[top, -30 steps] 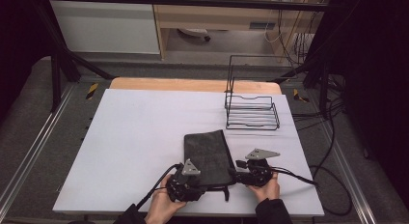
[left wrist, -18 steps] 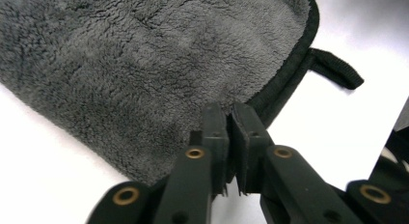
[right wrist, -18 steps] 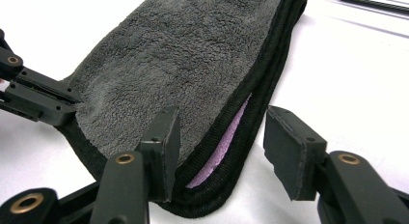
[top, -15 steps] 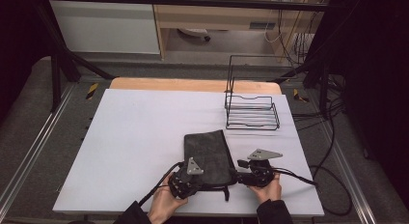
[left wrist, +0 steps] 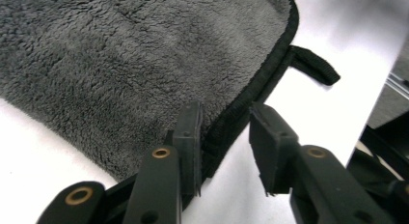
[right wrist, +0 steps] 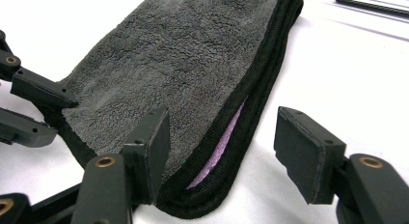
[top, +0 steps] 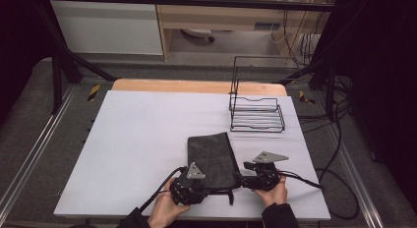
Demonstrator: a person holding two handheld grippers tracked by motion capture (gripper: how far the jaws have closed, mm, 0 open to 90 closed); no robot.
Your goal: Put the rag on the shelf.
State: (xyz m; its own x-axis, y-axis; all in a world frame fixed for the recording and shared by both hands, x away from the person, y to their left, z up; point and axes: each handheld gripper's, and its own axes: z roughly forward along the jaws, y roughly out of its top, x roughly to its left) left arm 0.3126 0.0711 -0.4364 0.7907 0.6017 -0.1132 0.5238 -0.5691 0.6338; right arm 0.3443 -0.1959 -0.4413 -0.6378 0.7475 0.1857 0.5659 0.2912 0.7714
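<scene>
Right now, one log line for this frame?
folded grey towel flat on table | left gripper open, astride hem | right gripper open, astride corner

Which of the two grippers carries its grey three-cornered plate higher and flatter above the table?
The right gripper, at the folded grey towel's right near corner: its plate sits raised and nearly level, while the left gripper's plate stands low and steeply tilted.

A folded towel (top: 210, 158) lies on the table (top: 142, 134) toward its six o'clock edge. A wire rack (top: 256, 112) stands at two o'clock from the towel, well apart. The left gripper (top: 204, 188) sits at the towel's seven o'clock corner, the right gripper (top: 244, 181) at its five o'clock corner, each straddling the hem.
</scene>
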